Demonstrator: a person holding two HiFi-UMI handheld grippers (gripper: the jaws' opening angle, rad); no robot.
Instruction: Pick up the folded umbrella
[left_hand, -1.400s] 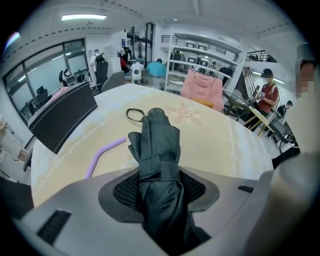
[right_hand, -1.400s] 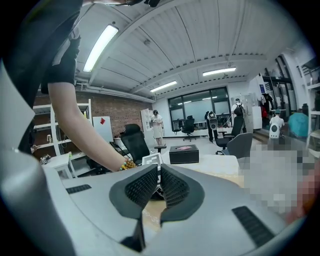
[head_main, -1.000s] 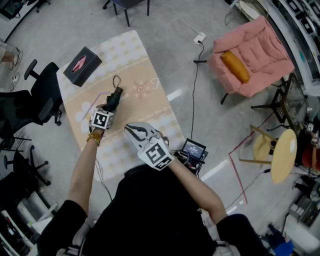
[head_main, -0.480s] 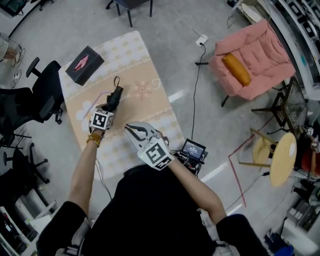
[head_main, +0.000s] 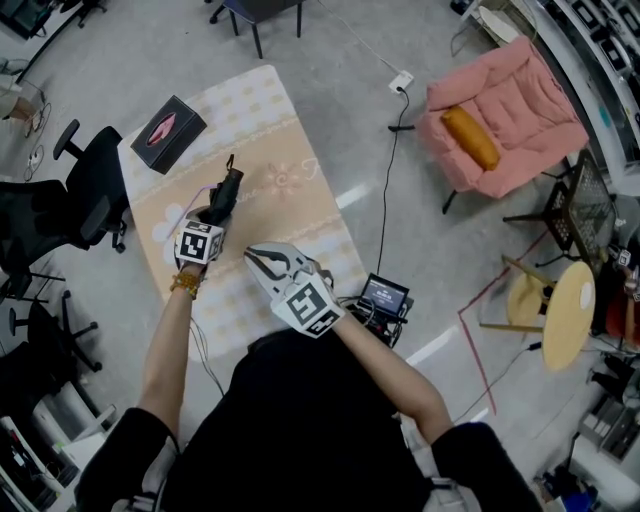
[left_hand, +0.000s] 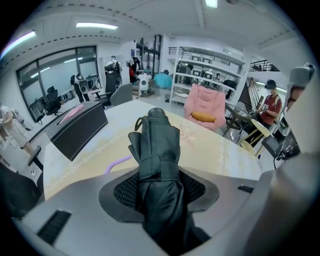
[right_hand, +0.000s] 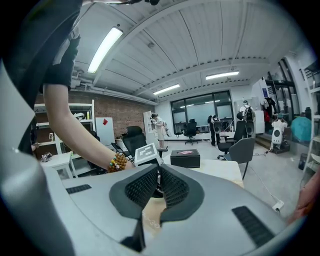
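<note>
The folded black umbrella (head_main: 226, 189) sticks out ahead of my left gripper (head_main: 214, 210), clear of the beige table (head_main: 290, 130). In the left gripper view the umbrella (left_hand: 159, 145) runs straight out between the two pads, strap wrapped round it, and my left gripper (left_hand: 159, 189) is shut on its lower part. My right gripper (head_main: 259, 261) hovers over the table's near edge, just right of the left one. Its pads meet at the tips with nothing between them in the right gripper view (right_hand: 157, 172).
A black tissue box (head_main: 167, 130) stands at the table's far left corner. A purple cable (left_hand: 117, 163) lies on the table under the umbrella. Black office chairs (head_main: 80, 190) crowd the left; a pink armchair (head_main: 505, 115), a round wooden stool (head_main: 562, 310) and a small floor screen (head_main: 385, 297) are to the right.
My left gripper has risen a little with the umbrella held in it, so the umbrella now hangs higher above the table. The right gripper has kept still.
</note>
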